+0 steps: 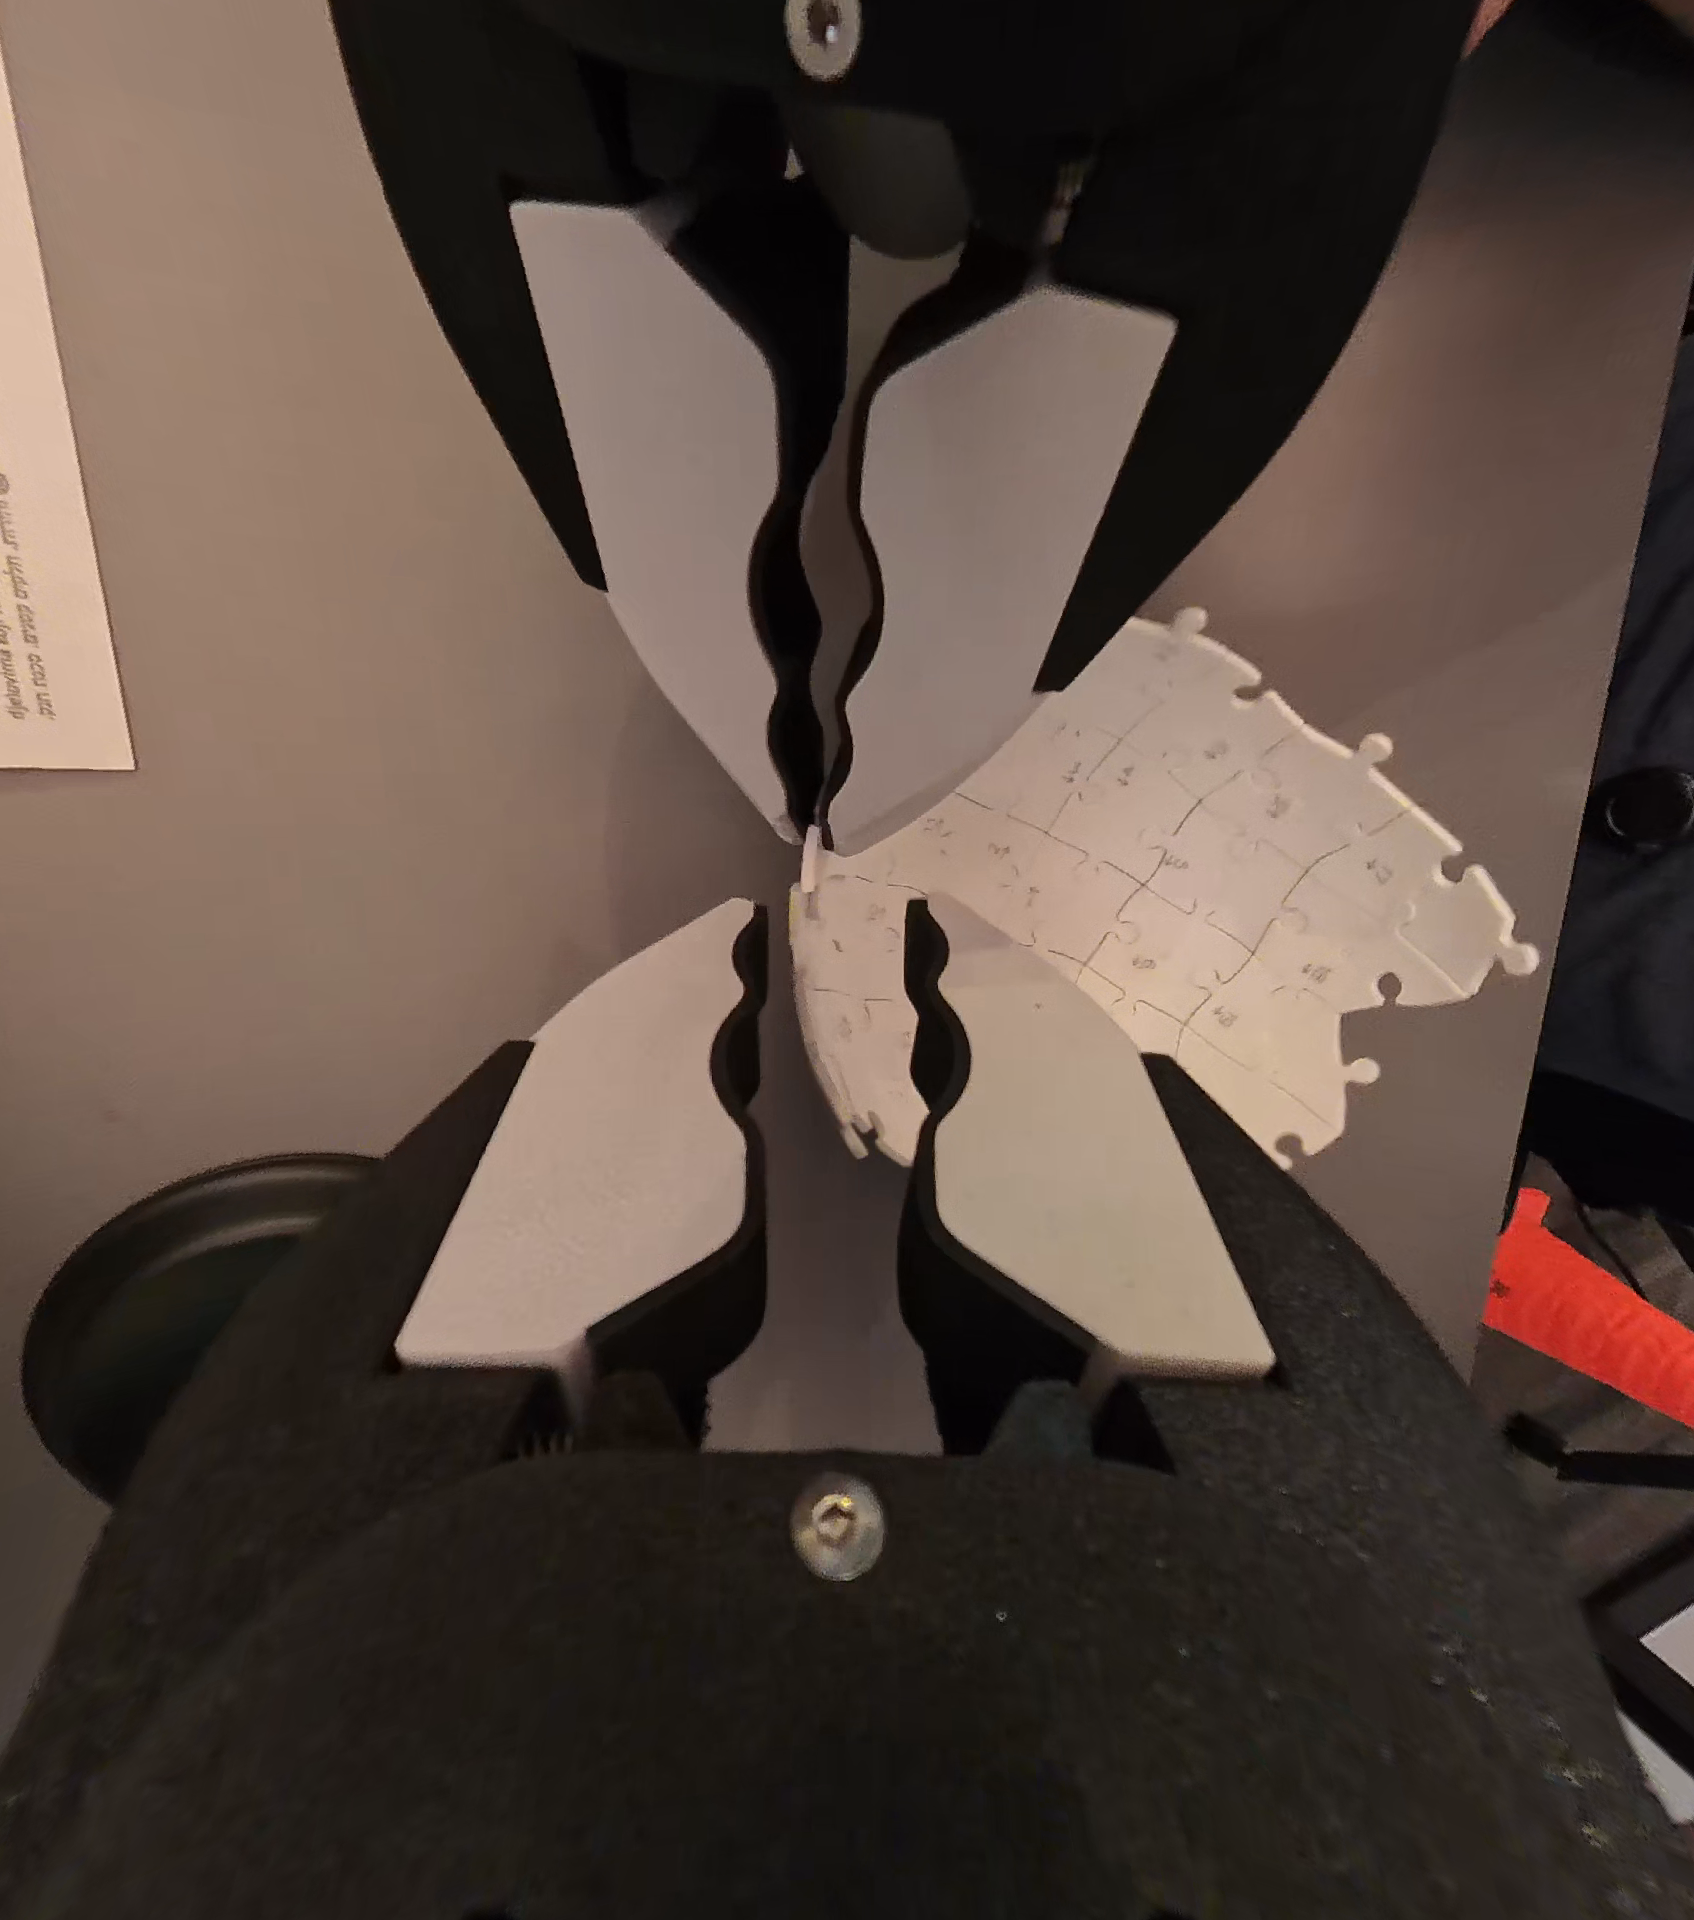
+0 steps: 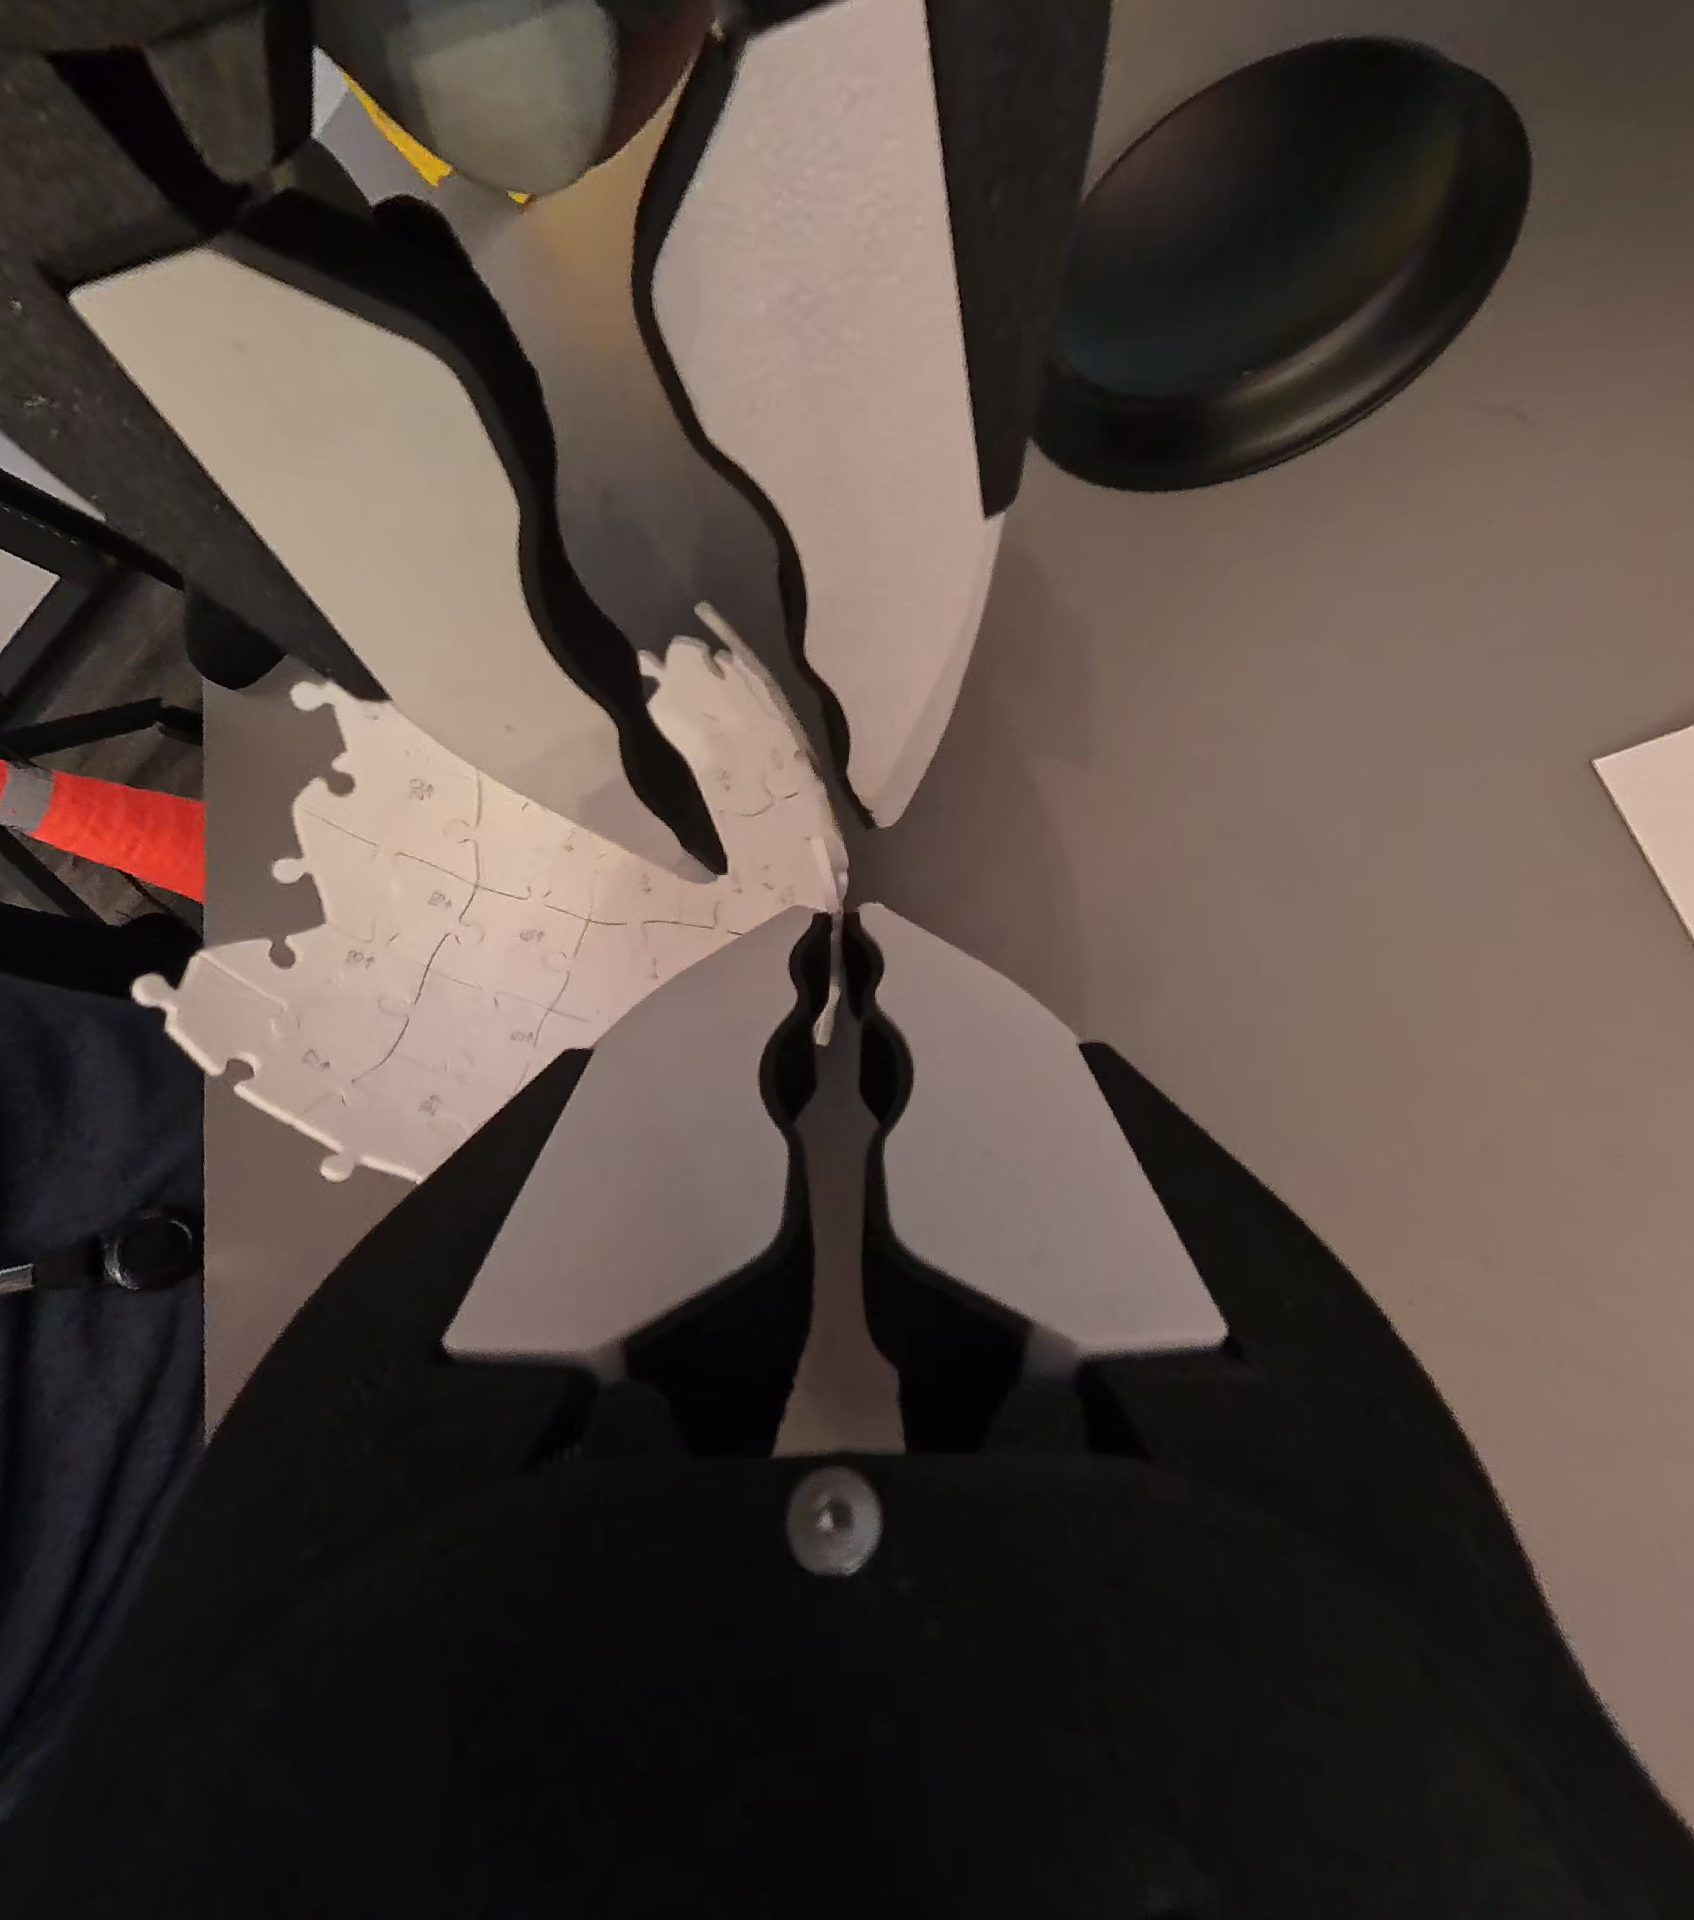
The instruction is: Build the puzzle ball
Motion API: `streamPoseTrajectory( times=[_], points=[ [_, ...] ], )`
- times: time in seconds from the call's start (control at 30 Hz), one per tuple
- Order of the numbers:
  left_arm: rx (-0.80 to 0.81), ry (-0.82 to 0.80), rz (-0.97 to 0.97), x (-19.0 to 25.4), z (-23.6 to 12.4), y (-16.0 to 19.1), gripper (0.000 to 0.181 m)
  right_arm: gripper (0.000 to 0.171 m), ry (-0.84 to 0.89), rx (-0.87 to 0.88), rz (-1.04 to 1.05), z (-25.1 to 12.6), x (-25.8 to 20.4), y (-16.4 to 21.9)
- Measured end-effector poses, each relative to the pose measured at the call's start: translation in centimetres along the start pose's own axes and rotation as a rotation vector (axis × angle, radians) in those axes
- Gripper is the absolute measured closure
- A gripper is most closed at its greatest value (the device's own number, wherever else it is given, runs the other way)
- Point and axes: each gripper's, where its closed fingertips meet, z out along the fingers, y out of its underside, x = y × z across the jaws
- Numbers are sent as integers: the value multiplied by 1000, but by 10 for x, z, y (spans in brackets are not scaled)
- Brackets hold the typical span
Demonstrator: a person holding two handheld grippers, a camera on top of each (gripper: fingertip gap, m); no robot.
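Pinching a small white puzzle piece (image 2: 827,1003) at the curved puzzle shell's (image 1: 1196,914) edge, the right gripper (image 2: 835,925) faces the left gripper (image 1: 835,914), fingers apart around that edge

Open left hand-held gripper (image 1: 835,914) straddles puzzle shell (image 1: 1186,914).

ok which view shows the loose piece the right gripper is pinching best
The right wrist view: the white piece stands edge-on between the right gripper fingers, beside the assembled puzzle section. In the left wrist view only its tip pokes out of that gripper.
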Motion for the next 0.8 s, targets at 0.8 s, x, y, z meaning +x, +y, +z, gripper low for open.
streamPoseTrajectory(
  times=[0.8],
  points=[
    [106, 261, -32, -1, 5, -3, 162, 168, -4, -6, 8, 0, 1, 4]
  ],
)
